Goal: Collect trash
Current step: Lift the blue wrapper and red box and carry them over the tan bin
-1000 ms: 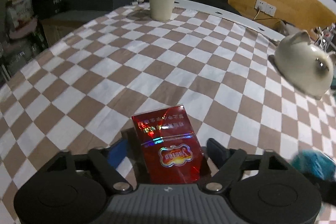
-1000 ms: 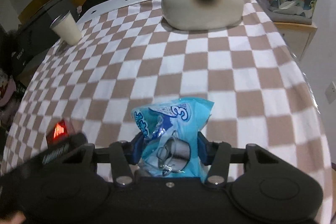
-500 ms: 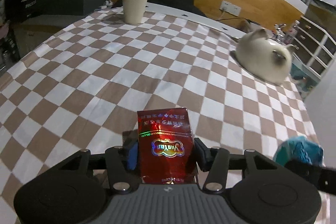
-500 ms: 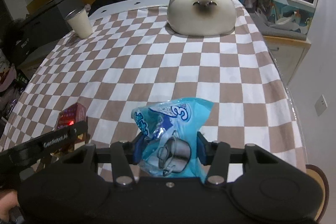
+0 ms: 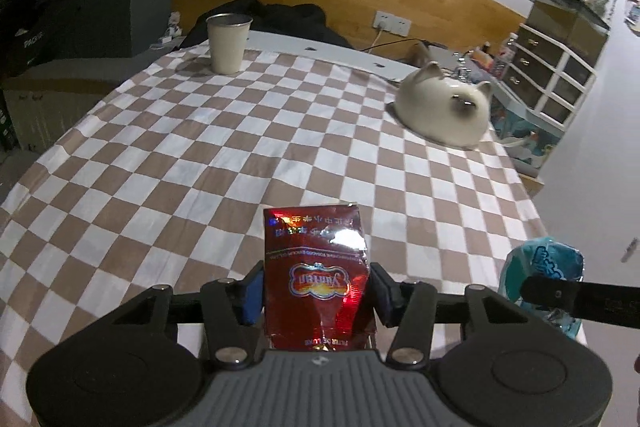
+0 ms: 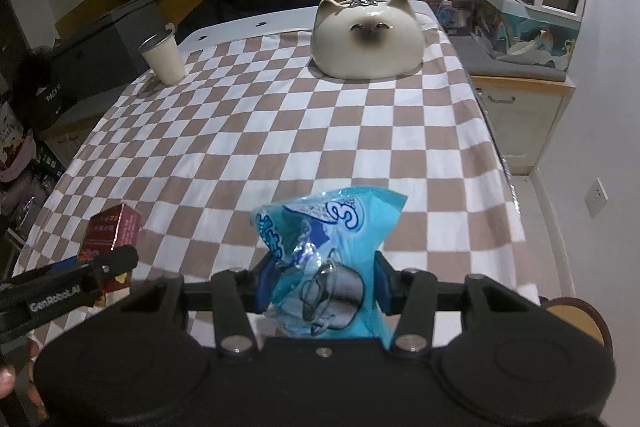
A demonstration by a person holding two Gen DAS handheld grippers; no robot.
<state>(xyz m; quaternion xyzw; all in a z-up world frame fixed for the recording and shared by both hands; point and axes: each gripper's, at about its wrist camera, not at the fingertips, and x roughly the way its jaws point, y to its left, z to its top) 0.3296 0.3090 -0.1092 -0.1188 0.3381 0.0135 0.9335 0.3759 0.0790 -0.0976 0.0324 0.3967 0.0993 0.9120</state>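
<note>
L gripper (image 5: pixel 316 289) is clamping red pack (image 5: pixel 316 267); R gripper (image 6: pixel 322 285) is clamping blue wrapper (image 6: pixel 324 251), possibly a snack bag, above checkered cloth (image 6: pixel 280 131).

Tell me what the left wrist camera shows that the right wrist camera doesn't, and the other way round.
Only the left wrist view shows the printed front of the red cigarette pack, clamped in the left gripper. Only the right wrist view shows the pot picture on the blue snack wrapper, clamped in the right gripper, plus the cat's face head-on. Both show the checkered tablecloth, the cream cup, the cat-shaped ceramic container, and a side glimpse of the other gripper's load.
</note>
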